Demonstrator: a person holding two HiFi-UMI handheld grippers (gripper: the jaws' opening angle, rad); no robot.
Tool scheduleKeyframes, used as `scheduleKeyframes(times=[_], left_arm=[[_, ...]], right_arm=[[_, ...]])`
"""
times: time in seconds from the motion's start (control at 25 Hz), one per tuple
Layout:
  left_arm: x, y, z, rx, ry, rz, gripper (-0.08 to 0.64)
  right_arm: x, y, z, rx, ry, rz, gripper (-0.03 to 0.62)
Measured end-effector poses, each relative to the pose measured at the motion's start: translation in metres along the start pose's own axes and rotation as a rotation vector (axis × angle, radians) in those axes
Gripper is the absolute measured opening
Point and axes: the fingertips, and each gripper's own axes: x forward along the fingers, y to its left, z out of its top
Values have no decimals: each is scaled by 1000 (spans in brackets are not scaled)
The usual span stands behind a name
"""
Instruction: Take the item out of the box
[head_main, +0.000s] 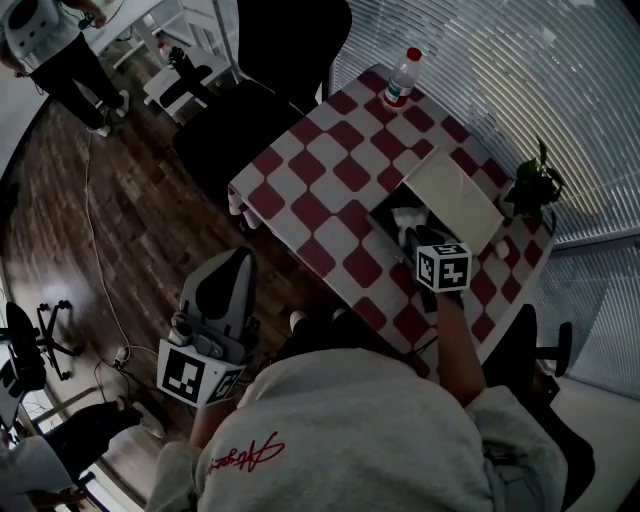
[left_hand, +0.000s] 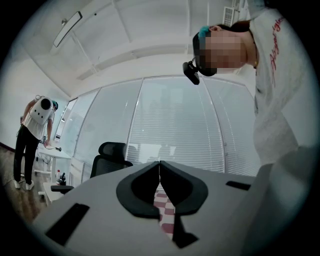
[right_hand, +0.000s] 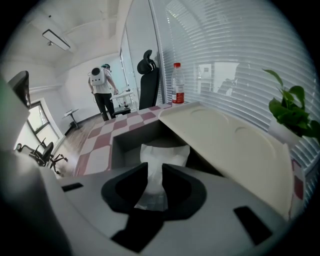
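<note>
**Grasp status**

The open dark rectangular box (right_hand: 131, 139), near the right edge of the red-and-white chequered desk (head_main: 330, 180), holds a white soft packet (right_hand: 164, 154), clamped there by the right gripper (right_hand: 155, 172). Its cream lid (right_hand: 225, 145) leans open alongside. A red-capped clear bottle (head_main: 402, 78) stands at the far corner. The left gripper (left_hand: 159, 167), jaws closed on nothing, hangs off the near edge.

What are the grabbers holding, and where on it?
The right gripper pinches a white packet by its near end. The left gripper is shut on nothing.
</note>
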Motion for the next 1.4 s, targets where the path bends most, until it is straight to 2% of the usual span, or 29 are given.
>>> scheduleKeyframes(times=[0.52, 1.12, 1.4], left_arm=[[-7, 4, 2, -3, -8, 10, 17], [-12, 6, 3, -16, -12, 20, 17], [-14, 3, 4, -9, -17, 14, 17]], right_arm=[[7, 1, -7, 17, 62, 19, 72], [6, 3, -7, 0, 61, 1, 20], [5, 3, -8, 10, 58, 12, 15]])
